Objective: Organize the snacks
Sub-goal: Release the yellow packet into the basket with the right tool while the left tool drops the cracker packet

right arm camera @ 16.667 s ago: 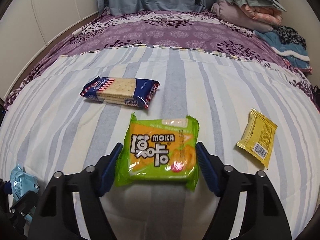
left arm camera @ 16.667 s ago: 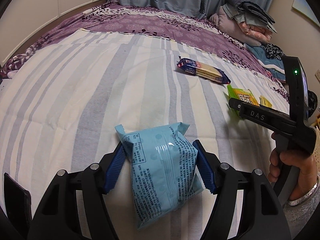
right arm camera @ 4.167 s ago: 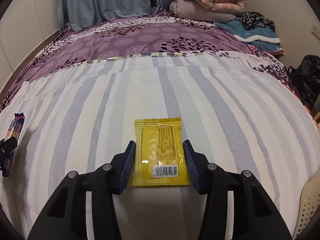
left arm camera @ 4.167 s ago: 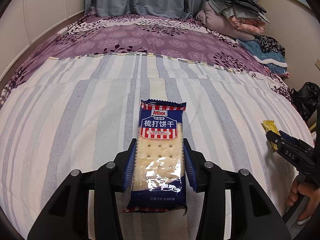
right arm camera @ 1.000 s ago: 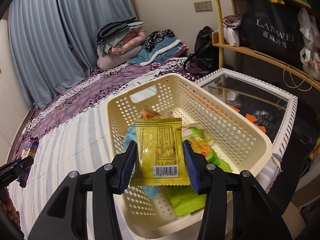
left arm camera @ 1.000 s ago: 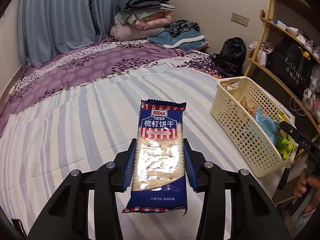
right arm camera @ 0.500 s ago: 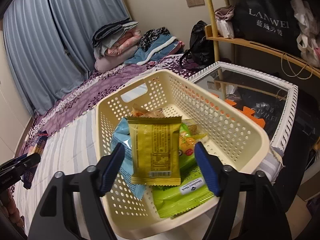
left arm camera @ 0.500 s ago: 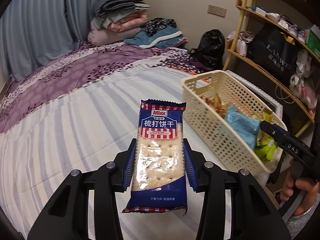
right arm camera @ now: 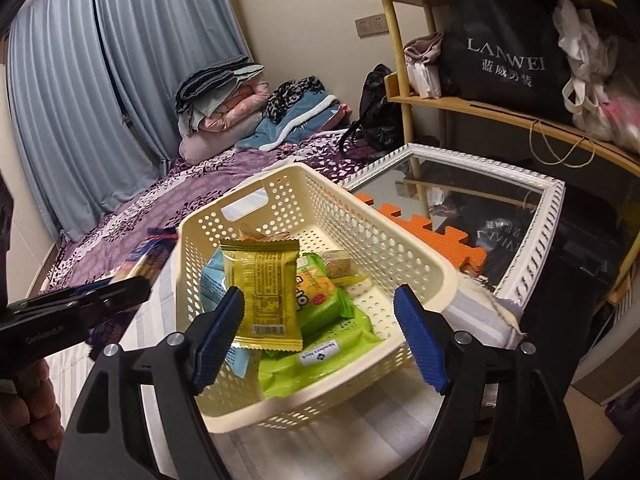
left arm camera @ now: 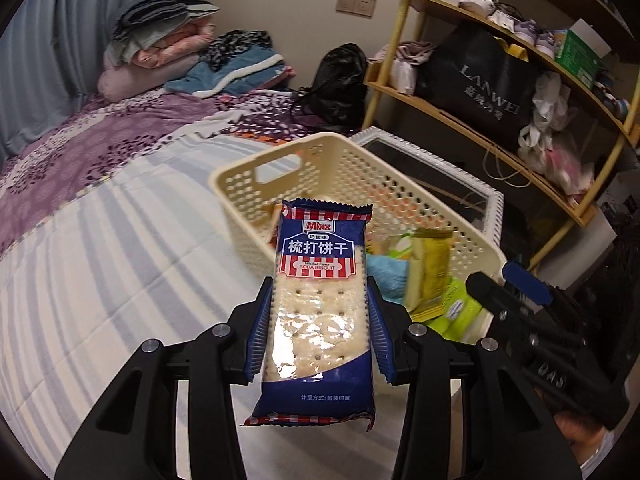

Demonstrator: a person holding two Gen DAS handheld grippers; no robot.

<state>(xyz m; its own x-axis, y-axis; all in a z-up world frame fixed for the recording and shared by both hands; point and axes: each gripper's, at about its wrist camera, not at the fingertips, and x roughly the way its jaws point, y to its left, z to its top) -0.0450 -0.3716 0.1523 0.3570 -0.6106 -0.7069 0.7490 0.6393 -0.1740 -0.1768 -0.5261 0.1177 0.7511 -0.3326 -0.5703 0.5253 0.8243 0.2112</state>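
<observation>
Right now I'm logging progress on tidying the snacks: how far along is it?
Nearly finished. Done: blue and green packets lie in the cream basket. In hand: the right gripper is opening, the yellow packet dropping into the basket; the left gripper is shut on the soda biscuit pack. Left: that pack goes in the basket.

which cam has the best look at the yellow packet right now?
Right wrist. The yellow packet sits sharp and unblocked, its printed back readable, between the opening fingers of the right gripper, over the basket. Left wrist shows it only motion-blurred and edge-on, behind the soda biscuit pack.
</observation>
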